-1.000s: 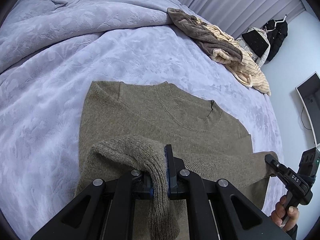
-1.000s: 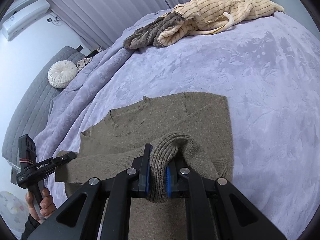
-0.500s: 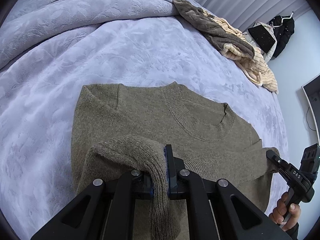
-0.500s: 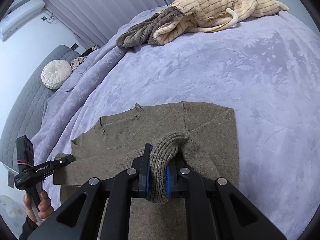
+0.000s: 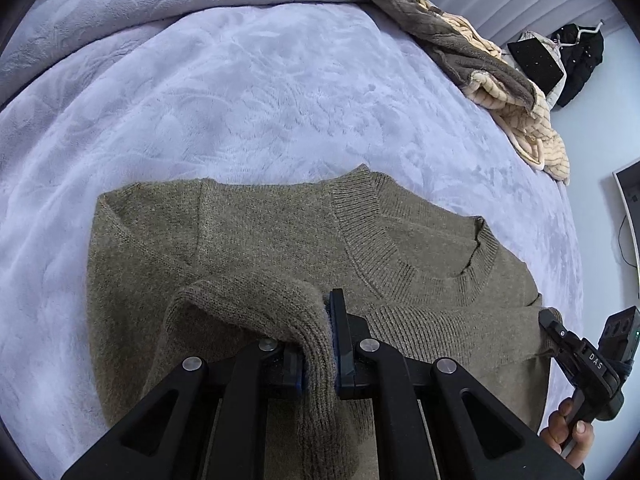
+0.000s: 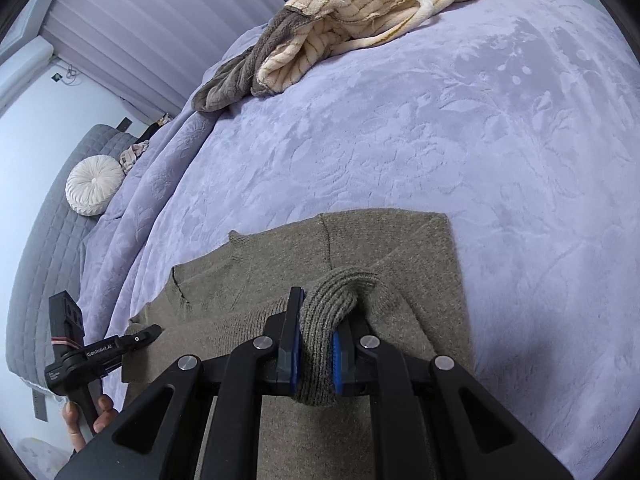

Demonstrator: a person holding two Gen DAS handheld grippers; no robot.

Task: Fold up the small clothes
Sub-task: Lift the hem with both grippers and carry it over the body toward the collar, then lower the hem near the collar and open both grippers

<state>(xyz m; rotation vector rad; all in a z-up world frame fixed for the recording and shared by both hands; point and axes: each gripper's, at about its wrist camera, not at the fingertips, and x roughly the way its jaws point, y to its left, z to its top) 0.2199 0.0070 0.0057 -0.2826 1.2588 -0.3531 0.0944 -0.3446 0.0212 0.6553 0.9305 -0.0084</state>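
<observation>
An olive-brown knit sweater (image 5: 280, 232) lies flat on the lavender bedspread (image 5: 240, 100), its collar (image 5: 400, 264) on the far side. My left gripper (image 5: 324, 320) is shut on a ribbed fold of the sweater (image 5: 256, 300), lifted over the body. In the right wrist view my right gripper (image 6: 316, 312) is shut on another ribbed fold (image 6: 332, 296) above the sweater (image 6: 380, 236). Each view shows the other gripper at the garment's opposite side: the right gripper (image 5: 548, 320) and the left gripper (image 6: 148, 332), each held by a hand.
A heap of beige striped and grey-brown clothes (image 6: 360, 12) lies at the far side of the bed. A round white cushion (image 6: 94, 190) rests by the grey quilted headboard (image 6: 36, 280). Dark clothes on a hanger (image 5: 576, 60) and a monitor (image 5: 630, 208) stand beyond the bed's right edge.
Both grippers have moved forward and down toward the collar, carrying the ribbed folds with them. The sweater now fills more of each view. Both stay shut.
</observation>
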